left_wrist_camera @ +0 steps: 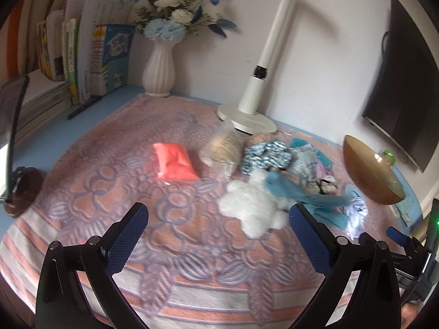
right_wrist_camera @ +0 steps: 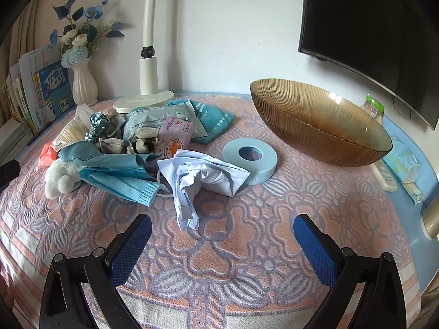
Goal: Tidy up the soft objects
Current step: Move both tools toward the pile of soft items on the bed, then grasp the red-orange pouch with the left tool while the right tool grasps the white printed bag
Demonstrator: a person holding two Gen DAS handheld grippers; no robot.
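A pile of soft things lies on the patterned towel (right_wrist_camera: pixel 219 246): a white fluffy toy (left_wrist_camera: pixel 252 205) (right_wrist_camera: pixel 61 176), blue face masks (right_wrist_camera: pixel 118 175), crumpled white paper (right_wrist_camera: pixel 197 175), a checked scrunchie (right_wrist_camera: pixel 98 124), tissue packs (right_wrist_camera: pixel 175 128) and a teal pouch (right_wrist_camera: pixel 214 120). An orange-red packet (left_wrist_camera: pixel 174 160) lies apart on the left. An amber glass bowl (right_wrist_camera: pixel 321 123) stands at the right. My left gripper (left_wrist_camera: pixel 219 235) is open and empty, just short of the fluffy toy. My right gripper (right_wrist_camera: pixel 222 242) is open and empty, in front of the paper.
A light blue ring (right_wrist_camera: pixel 249 160) lies between the pile and the bowl. A white lamp base (left_wrist_camera: pixel 247 118), a white vase (left_wrist_camera: pixel 159 74) with blue flowers and books (left_wrist_camera: pixel 82 60) stand at the back. A monitor (right_wrist_camera: pixel 378 27) hangs on the right.
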